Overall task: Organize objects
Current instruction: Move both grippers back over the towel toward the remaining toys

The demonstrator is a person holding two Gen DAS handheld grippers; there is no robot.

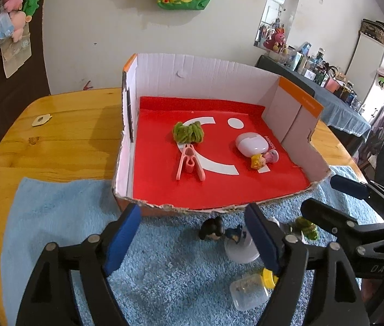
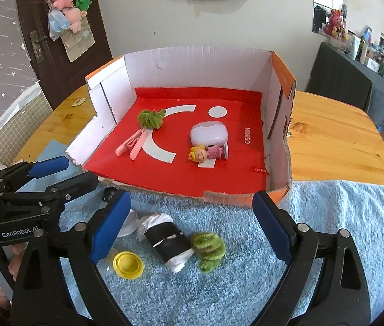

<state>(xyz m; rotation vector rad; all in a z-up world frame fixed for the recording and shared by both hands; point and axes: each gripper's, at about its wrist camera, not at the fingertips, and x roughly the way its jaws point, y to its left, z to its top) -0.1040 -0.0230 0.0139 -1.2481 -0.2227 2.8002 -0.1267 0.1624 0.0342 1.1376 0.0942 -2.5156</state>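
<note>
Both claws wide open, holding nothing: left claw (image 1: 192,236), right claw (image 2: 192,228), both hovering over the fluffy light-blue towel (image 2: 341,217) on the wooden surface (image 2: 327,141), just in front of the torn white-and-orange cardboard box with red liner (image 2: 192,59).

Already in the box: green fuzzy pipe-cleaner bundle (image 2: 150,119), pink plastic clothespin (image 2: 132,145), white rounded earbud-style case (image 2: 208,133), small blonde doll figure in pink (image 2: 205,154).

Still on the towel: black roll wrapped with white plastic (image 2: 168,240), second green fuzzy pipe-cleaner coil (image 2: 209,248), yellow plastic lid (image 2: 128,265).

Handling judgement: roll looks soft and light, plastic wrap likely slippery; pinch across the black middle. Green coil very light, springy, will squash; grab across its bulk. Yellow lid is flat, stiff, hard to get under on towel pile; take it by the rim.

View differences: left wrist shows a small dark figurine (image 1: 212,229), a white round stand (image 1: 242,252) and a clear plastic container (image 1: 248,293), barely or not seen from the right. Right wrist shows the black roll clearly; left wrist hides it behind the claw finger.
</note>
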